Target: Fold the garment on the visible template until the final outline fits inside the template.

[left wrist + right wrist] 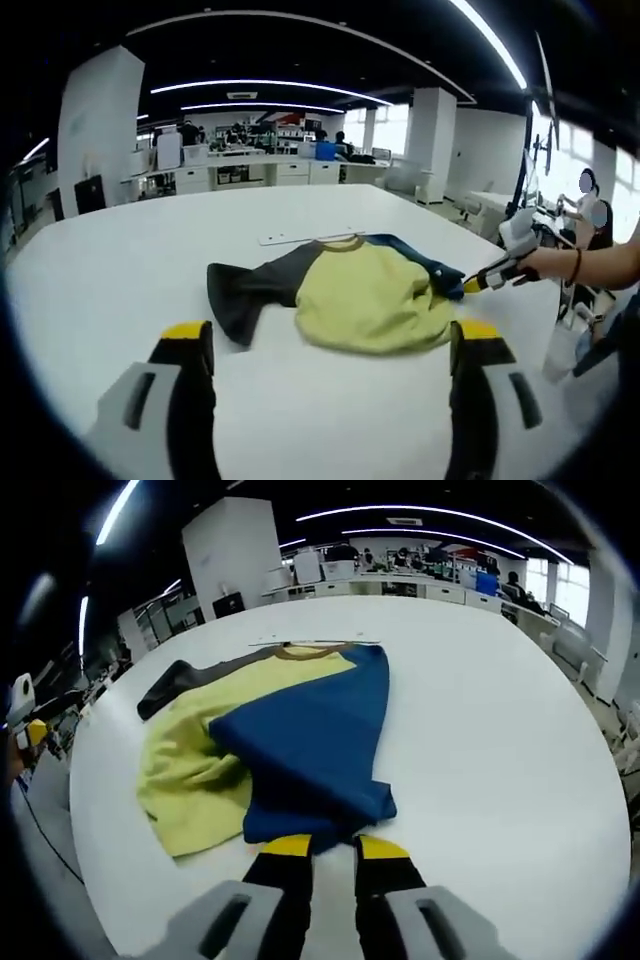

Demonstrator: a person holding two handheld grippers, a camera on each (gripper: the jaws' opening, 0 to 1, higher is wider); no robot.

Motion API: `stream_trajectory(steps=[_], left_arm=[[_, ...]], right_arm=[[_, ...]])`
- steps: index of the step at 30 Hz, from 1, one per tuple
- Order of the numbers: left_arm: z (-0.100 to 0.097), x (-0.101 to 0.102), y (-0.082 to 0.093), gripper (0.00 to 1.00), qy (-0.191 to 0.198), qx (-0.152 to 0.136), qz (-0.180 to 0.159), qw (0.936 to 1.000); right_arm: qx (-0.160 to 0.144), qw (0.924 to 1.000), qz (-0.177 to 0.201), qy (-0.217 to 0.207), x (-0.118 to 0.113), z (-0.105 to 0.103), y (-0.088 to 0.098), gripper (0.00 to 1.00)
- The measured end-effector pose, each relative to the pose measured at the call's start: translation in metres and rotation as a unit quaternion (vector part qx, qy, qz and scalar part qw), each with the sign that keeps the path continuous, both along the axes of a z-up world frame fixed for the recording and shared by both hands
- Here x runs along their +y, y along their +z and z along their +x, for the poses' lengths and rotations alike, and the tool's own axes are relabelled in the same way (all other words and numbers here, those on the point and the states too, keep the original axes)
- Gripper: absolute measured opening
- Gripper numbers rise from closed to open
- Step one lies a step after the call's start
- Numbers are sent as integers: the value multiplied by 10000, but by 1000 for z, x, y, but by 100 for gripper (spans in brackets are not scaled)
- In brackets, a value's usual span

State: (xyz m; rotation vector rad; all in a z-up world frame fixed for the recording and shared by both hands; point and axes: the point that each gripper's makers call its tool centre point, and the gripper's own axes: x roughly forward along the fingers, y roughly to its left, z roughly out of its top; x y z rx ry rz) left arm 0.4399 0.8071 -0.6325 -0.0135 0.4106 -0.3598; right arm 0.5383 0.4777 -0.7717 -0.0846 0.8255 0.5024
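Now your right gripper (pixel 325 852), jaws narrow, pinches the blue sleeve (pixel 310 740) of the garment (pixel 350 290) lying mid-table (pixel 120 260); carry it flat across the yellow body (pixel 375 300). Keep the left gripper (pixel 330 345), jaws wide and empty, clear.

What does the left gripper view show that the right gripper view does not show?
Left gripper view: its open tongs hang short of the shirt, and the other tongs grip the blue sleeve end. Right gripper view: the blue sleeve spreads wide over the yellow body, its end inside the tongs. Both share the white table and the office behind.
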Motion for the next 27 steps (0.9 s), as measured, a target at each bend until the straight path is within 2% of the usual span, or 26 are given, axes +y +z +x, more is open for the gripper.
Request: stream_trajectory(steps=[5,9,19,27], left_arm=[[-1,-1,0,94,-5,6,9,10000],[-3,1,-4,94,20,90,159,9998],[-9,1,-12,93,67,202,107,9997],[-9,1,-10,93,86,186,109,9997]], right_arm=[[-101,9998,-180,16,0,1,-1,9],[-113,9998,-166,-17,3,2,-2,0],[-13,9999,26,-105,5,2,-1,0],[-232,9995,-82,-193,-18,7,17,0]])
